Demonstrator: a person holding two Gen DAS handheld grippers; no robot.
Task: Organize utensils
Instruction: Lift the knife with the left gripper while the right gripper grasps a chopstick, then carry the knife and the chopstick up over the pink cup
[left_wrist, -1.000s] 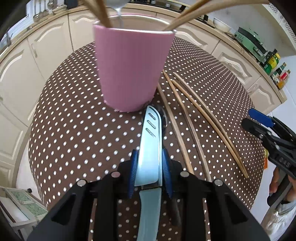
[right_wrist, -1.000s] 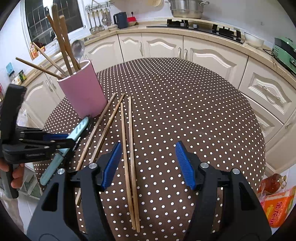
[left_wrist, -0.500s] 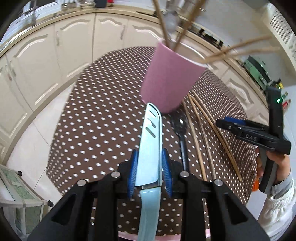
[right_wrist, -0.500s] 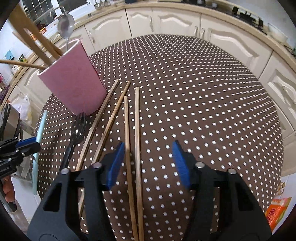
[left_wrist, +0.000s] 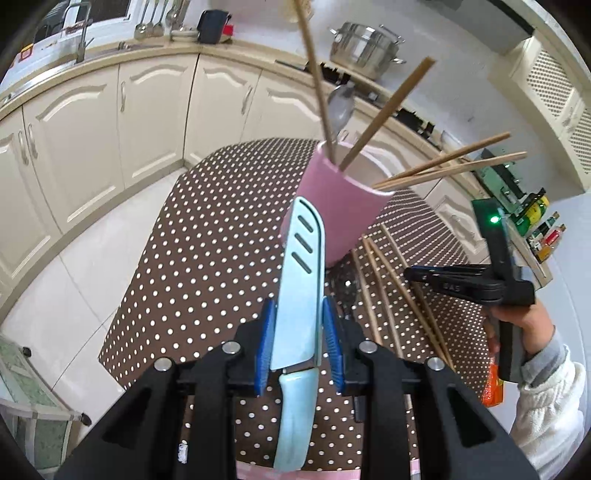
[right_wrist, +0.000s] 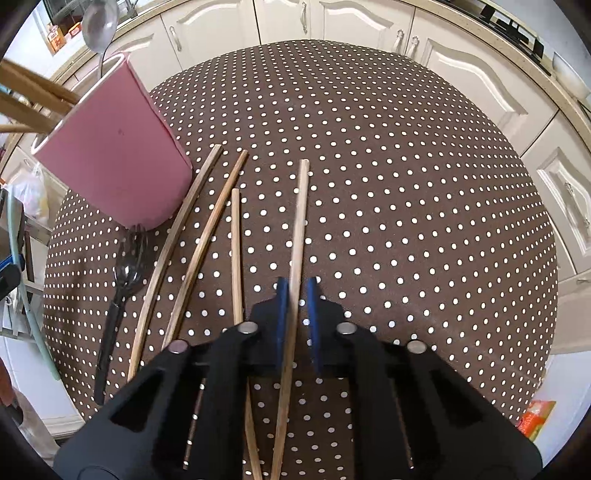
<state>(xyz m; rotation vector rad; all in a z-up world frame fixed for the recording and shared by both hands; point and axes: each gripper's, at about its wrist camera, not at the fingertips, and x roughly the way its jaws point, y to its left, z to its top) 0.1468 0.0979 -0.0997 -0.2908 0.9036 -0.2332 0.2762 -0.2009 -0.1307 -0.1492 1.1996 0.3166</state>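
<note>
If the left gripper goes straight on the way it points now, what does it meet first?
Probably the pink cup. The left gripper holds a light blue knife whose tip points at the cup's side, so the knife tip would likely touch first. Depth is unclear.

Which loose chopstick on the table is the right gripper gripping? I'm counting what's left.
The palest, rightmost chopstick, clamped between the right gripper fingers; the other three lie free left of it.
</note>
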